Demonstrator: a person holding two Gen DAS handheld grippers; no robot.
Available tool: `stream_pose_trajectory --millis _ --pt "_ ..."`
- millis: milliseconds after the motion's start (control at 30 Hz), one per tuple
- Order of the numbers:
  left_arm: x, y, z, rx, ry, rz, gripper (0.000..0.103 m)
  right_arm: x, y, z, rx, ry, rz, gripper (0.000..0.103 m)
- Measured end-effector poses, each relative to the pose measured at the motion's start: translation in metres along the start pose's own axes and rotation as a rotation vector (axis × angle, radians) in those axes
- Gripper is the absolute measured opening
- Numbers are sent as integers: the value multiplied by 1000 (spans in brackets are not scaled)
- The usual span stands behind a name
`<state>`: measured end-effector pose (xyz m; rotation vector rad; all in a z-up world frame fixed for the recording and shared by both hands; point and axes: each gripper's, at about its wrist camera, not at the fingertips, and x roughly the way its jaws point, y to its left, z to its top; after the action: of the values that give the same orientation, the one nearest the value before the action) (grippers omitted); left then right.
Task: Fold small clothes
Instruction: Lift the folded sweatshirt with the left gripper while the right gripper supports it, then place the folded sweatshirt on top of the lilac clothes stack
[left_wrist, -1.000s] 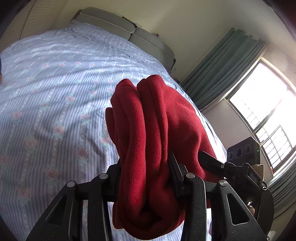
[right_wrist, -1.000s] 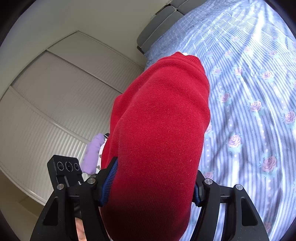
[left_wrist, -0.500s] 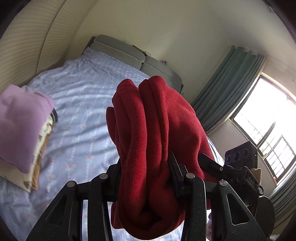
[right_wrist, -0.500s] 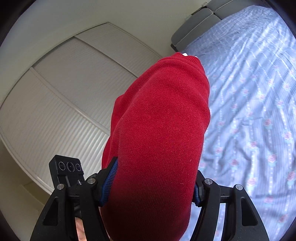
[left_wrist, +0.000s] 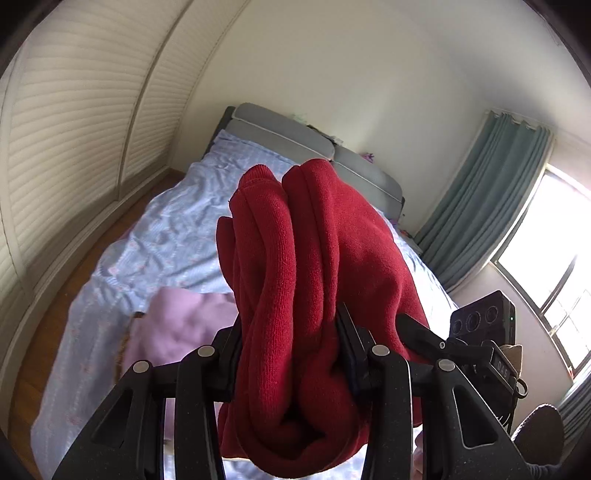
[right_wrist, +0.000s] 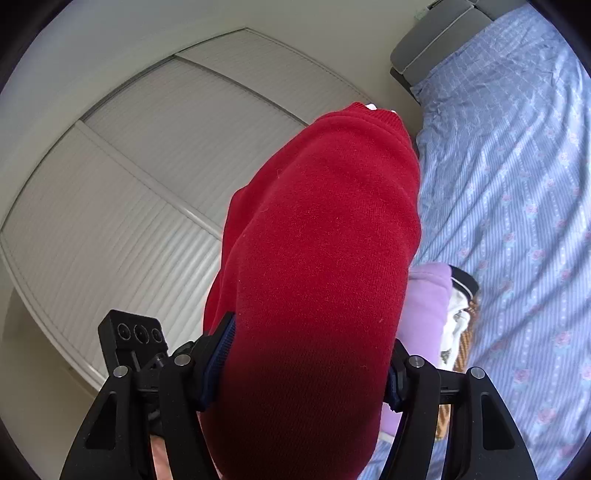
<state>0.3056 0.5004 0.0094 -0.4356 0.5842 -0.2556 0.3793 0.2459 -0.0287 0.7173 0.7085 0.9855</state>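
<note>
Both claws clamp red sweater (left_wrist: 317, 266); label unreadable.

Bedroom with plain cream walls (left_wrist: 332, 74). Louvred cream wardrobe doors (left_wrist: 74, 129) along one side, over a brown wooden floor (left_wrist: 122, 218). Bed (left_wrist: 177, 229) covered in a pale blue striped sheet with pink roses, backed by a grey padded headboard (left_wrist: 280, 127). Teal curtains (left_wrist: 491, 199) hanging beside a bright barred window (left_wrist: 554, 266). Strong daylight entering there, glare washing out the panes.
</note>
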Motion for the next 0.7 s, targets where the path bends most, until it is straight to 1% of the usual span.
stream_pose_trajectory --millis 100,233,333,433,500,600,633,667,700 --pt "7 28 4 -11 24 13 41 33 -6 -7 28 19 -4 67" --pt "24 55 -3 -31 72 29 41 55 -30 -23 98 44 -20 67" --pt "39 84 -19 -75 115 32 42 72 -48 -37 128 74 -55 67" --pt "48 100 -35 -110 123 21 43 83 -64 -48 133 90 -93 68" --pt "49 104 -42 -135 117 23 44 85 -69 -52 119 98 -109 71" --pt "53 106 -48 -137 108 35 45 89 -68 -54 106 112 -139 72" --pt "53 104 -48 -132 101 38 47 88 -68 -56 101 112 -143 73" --pt "51 101 -47 -124 91 48 52 88 -70 -56 96 111 -141 75" --pt "48 98 -47 -117 82 56 56 89 -74 -54 93 110 -140 77"
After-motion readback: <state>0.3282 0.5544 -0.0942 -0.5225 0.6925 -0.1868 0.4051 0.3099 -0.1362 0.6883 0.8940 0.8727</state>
